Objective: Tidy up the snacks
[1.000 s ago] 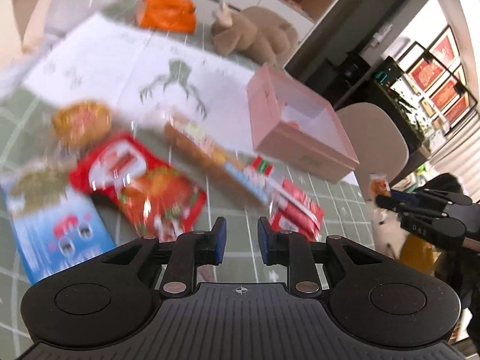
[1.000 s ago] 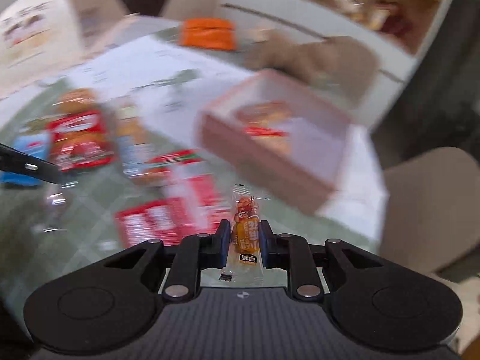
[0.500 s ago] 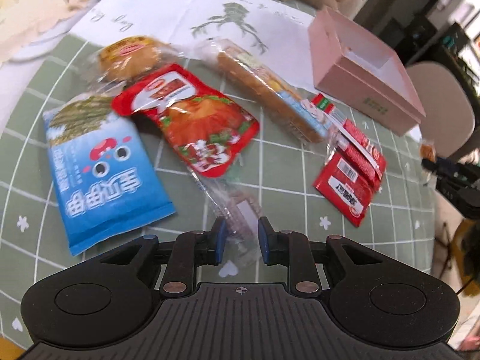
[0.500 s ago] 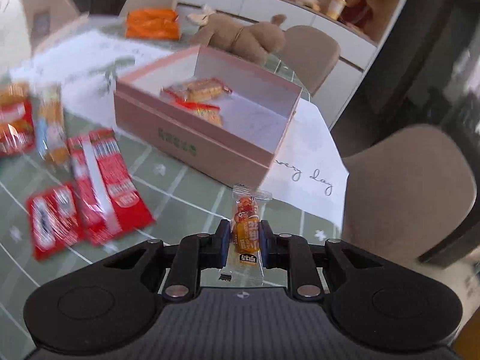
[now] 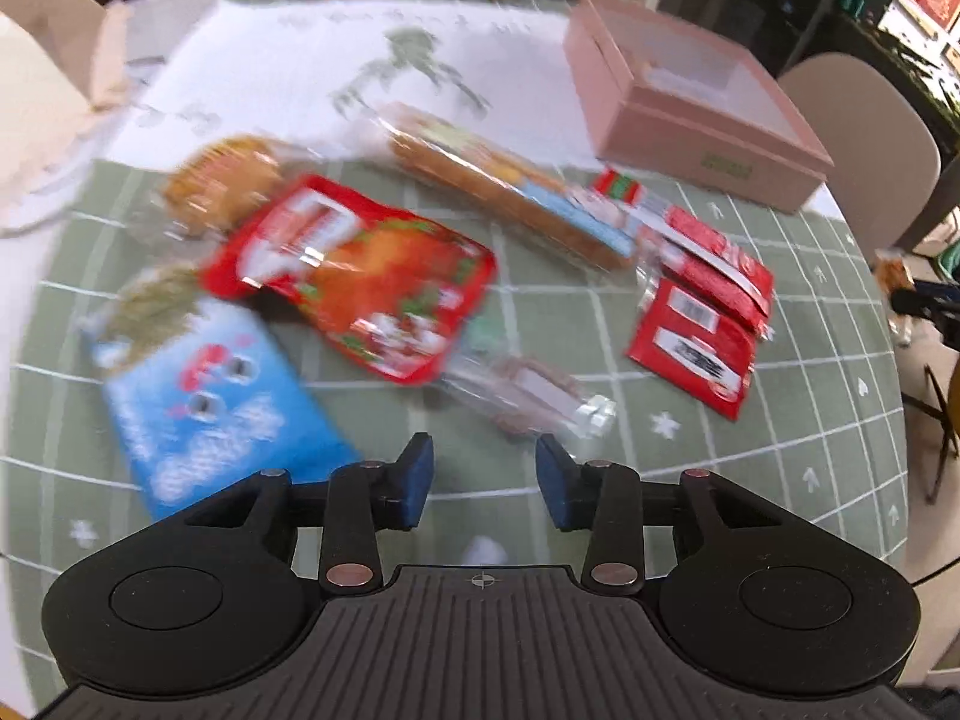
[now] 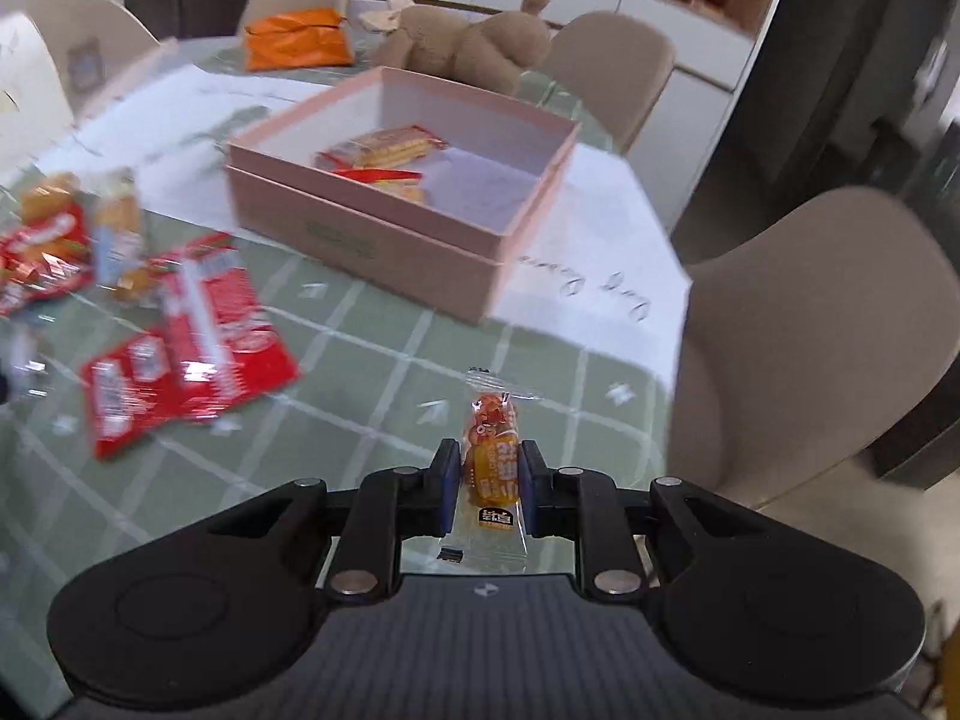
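My right gripper is shut on a small orange snack packet, held above the table's near edge, short of the open pink box. The box holds two cracker packets. My left gripper is open and empty, just short of a clear-wrapped brown snack on the green mat. Beyond it lie a blue bag, a red bag, a long biscuit pack, a round cookie pack and red sachets. The pink box also shows in the left wrist view.
A plush toy and an orange bag sit at the table's far side. White paper sheets lie under and beside the box. Beige chairs stand around the table. Red sachets lie left of the right gripper.
My left gripper has opened and moved a little back from the clear-wrapped snack. My right gripper, still holding the orange packet, has shifted so the pink box sits more centred ahead.
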Demonstrator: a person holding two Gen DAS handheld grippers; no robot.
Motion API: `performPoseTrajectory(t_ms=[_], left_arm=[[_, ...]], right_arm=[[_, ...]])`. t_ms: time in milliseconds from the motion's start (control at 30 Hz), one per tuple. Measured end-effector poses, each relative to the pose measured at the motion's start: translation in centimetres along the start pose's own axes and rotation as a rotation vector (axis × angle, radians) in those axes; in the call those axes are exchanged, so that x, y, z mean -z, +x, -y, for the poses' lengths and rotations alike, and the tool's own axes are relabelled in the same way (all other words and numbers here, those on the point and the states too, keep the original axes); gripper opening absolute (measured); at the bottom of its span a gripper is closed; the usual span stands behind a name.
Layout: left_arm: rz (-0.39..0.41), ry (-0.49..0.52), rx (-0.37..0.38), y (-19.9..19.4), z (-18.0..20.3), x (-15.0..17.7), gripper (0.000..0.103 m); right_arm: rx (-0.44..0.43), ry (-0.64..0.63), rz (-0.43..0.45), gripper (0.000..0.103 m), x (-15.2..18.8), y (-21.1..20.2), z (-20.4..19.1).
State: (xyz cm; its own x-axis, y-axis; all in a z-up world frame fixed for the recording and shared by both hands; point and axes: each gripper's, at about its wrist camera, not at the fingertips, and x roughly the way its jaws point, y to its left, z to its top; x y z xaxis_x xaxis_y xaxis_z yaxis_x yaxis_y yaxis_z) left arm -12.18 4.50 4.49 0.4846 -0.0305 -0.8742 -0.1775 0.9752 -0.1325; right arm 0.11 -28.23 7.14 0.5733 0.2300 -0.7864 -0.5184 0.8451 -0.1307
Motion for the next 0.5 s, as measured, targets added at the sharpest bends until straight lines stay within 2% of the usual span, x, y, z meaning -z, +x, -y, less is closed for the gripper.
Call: performPoseTrajectory(t_ms=[67,233,500], left_arm=[[0.033,-0.004,0.002,-0.7,-1.3,0.1,0.041],[-0.029,-0.046,0.175,-0.7,-1.9,0.4,0.041],[-0.02,-0.009,0.132,1.8,0.0,-2.9,0.041]], right_arm=[[0.004,-0.011,0.019,0.02,0.0,-1.1,-0.5],[0.011,-0.012,0.063,0.02,0.5,-2.3,-2.5],[-0.081,0.059,0.005,0.02,0.1,1.4,-6.8]])
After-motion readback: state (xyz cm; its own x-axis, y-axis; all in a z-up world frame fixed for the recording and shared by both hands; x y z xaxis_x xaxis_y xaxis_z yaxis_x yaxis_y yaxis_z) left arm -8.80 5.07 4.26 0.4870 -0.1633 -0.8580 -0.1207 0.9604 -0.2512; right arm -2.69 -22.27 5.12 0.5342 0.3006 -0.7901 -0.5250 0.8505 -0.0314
